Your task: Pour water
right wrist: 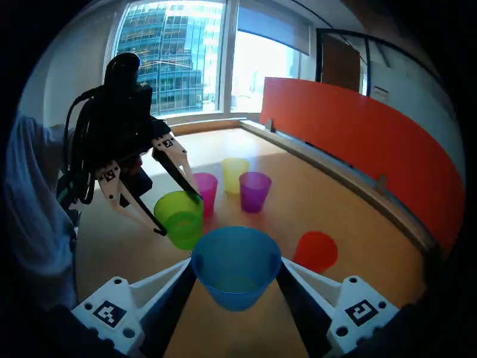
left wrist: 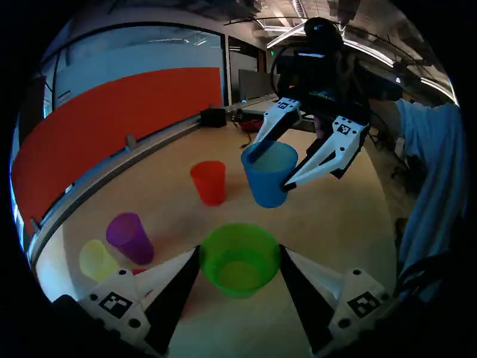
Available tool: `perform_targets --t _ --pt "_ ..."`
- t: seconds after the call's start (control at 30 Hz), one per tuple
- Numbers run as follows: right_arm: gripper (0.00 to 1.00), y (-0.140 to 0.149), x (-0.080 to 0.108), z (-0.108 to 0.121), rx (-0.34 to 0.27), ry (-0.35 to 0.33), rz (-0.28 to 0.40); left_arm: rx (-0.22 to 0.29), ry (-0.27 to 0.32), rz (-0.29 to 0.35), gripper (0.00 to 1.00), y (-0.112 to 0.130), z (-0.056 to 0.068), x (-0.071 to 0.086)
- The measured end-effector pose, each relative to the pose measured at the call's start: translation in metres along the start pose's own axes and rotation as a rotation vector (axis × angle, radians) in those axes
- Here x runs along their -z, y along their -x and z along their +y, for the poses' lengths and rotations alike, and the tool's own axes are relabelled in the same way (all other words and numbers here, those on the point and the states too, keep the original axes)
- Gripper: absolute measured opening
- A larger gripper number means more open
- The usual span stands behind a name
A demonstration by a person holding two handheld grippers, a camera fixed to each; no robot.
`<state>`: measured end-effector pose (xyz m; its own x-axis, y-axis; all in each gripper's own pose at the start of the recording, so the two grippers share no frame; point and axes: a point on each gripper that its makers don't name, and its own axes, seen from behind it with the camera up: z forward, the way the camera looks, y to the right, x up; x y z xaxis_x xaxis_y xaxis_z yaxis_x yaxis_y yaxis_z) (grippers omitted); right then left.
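Both cups are up off the table! The left gripper [left wrist: 238, 253] is clenched around a green translucent plastic cup [left wrist: 240, 271], a finger pressing on either side. Facing it, the right gripper [right wrist: 237, 262] clamps a blue translucent plastic cup [right wrist: 235, 277] the same way. The two cups hang near each other over the pale wooden tabletop [left wrist: 334, 215], rims apart, both close to upright. There's no stream in sight, and I can't tell whether either one carries water. So I'd call the pour itself not yet begun: bring one rim over the other, then tip. Down below, a red plastic cup [left wrist: 208, 182] stands off to one side of the pair. A purple cup [left wrist: 130, 237], a yellow cup [left wrist: 95, 259] and a pink cup [right wrist: 206, 190] cluster farther away. Nothing blocks the gap between the held cups, and that red one looks nearest to any spill.
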<state>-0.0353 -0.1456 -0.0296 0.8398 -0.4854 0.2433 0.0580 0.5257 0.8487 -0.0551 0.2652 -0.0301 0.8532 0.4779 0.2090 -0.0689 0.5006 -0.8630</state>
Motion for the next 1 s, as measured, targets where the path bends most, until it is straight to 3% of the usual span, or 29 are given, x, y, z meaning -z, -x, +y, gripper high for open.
perform_targets --t 0.4,1.0 --pt "0.92 0.031 -0.018 -0.01 -0.008 -0.021 -0.04 0.016 0.012 -0.023 0.9 0.018 0.004 -0.008" --pt "0.92 0.052 -0.03 -0.015 -0.025 -0.016 -0.053 0.023 0.014 -0.035 0.9 0.031 0.004 -0.012"
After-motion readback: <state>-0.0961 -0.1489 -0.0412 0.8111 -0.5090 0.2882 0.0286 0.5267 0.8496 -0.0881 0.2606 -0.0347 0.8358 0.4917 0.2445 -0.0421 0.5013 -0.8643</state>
